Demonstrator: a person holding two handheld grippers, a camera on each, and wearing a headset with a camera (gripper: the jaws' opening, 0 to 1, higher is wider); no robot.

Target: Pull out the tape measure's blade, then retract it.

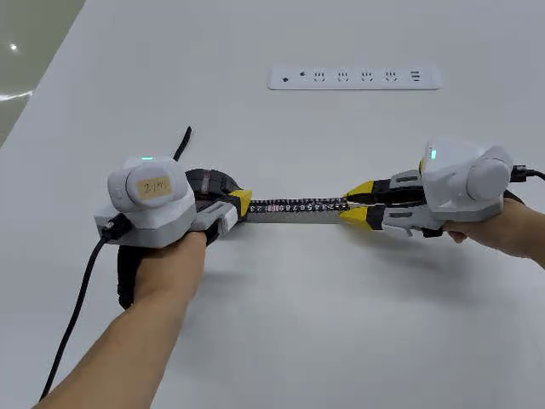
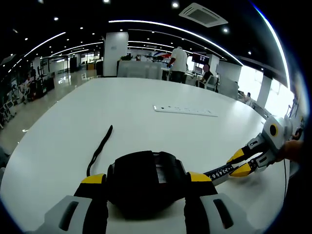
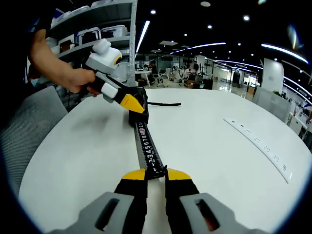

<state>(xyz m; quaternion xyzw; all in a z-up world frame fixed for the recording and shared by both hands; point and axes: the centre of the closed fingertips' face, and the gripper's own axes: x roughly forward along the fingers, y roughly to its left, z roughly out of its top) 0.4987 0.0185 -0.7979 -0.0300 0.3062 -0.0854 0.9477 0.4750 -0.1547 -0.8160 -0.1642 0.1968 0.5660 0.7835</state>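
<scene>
1. The left gripper [image 2: 146,178] is clamped on the black tape measure case [image 2: 146,187]. One yellow-tipped jaw presses each side of the case, and the body sits deep between them.
2. The right gripper [image 3: 156,174] is pinched closed on the free end of the blade [image 3: 147,146], which is caught right at its yellow tips.
3. In the head view the blade [image 1: 298,207] is drawn out. It spans straight from the case [image 1: 209,181] in the left gripper [image 1: 237,207] to the tips of the right gripper [image 1: 358,204], with its numbered face up, just above the white table [image 1: 298,324].
4. From the right gripper's camera, the blade runs directly ahead of the jaws to the case [image 3: 140,111], which the other gripper holds at the far end.
5. From the left gripper's camera, the blade [image 2: 219,172] leaves the case toward the right, where the right gripper's tips grip it.
6. A black wrist strap [image 2: 100,148] trails from the case, lying on the table ahead and left of the left gripper's jaws.
7. A white power strip [image 1: 354,77] lies flat on the table well beyond both grippers, clear of the blade.
</scene>
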